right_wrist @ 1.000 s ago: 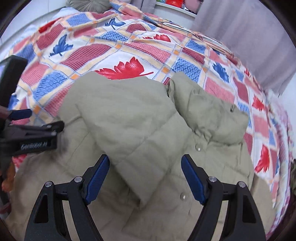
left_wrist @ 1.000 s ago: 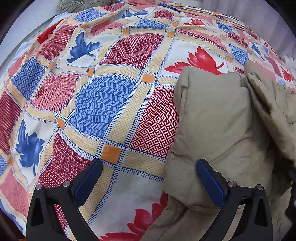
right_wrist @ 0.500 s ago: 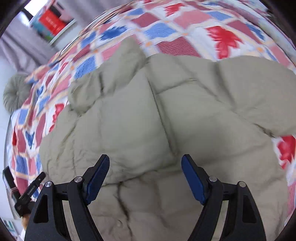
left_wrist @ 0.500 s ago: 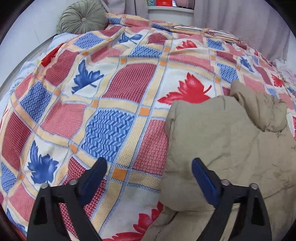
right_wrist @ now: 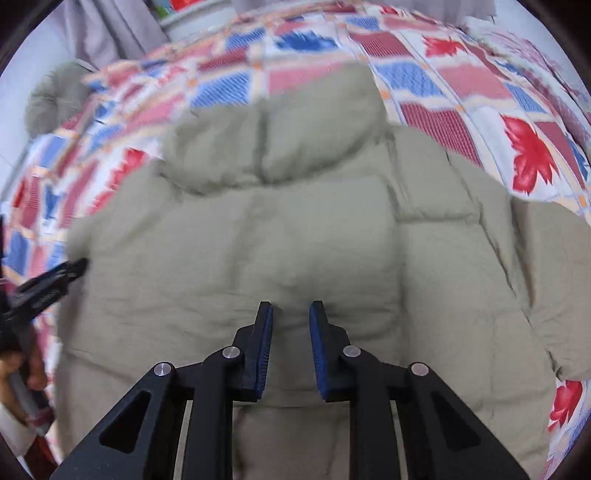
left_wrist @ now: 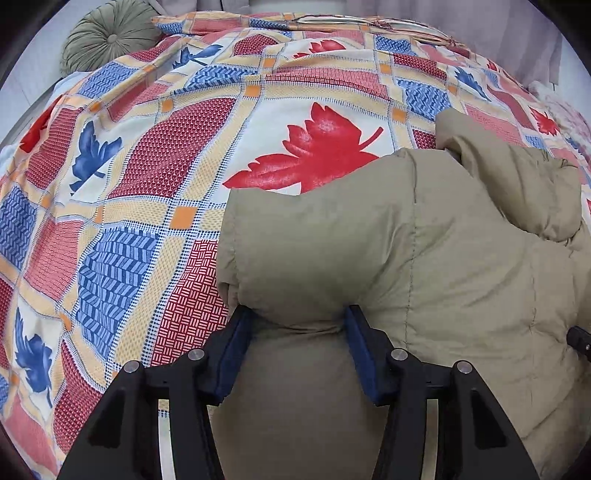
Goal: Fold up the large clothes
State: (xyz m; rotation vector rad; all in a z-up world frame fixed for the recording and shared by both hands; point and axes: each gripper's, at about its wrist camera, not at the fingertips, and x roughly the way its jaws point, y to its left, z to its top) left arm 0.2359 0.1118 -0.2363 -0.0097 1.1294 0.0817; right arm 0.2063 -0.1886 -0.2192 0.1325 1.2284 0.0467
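A khaki puffer jacket (right_wrist: 295, 229) lies spread on a patchwork bedspread, hood (right_wrist: 273, 136) pointing away. In the left wrist view the jacket (left_wrist: 388, 240) fills the right half. My left gripper (left_wrist: 295, 314) is shut on a thick fold at the jacket's left edge, fabric bulging between the blue pads. My right gripper (right_wrist: 291, 310) is shut on a pinch of fabric at the jacket's near middle, the pads a small gap apart. The left gripper (right_wrist: 48, 280) shows at the left edge of the right wrist view.
The bedspread (left_wrist: 147, 166) has red and blue leaf squares. A round green cushion (left_wrist: 107, 37) sits at the bed's far left corner. Grey curtains (right_wrist: 110, 33) hang behind the bed. The person's hand (right_wrist: 22, 369) holds the left gripper.
Both grippers went from wide open to shut on the jacket. The right wrist view swung round over the jacket's back. The left gripper moved right onto the jacket's edge.
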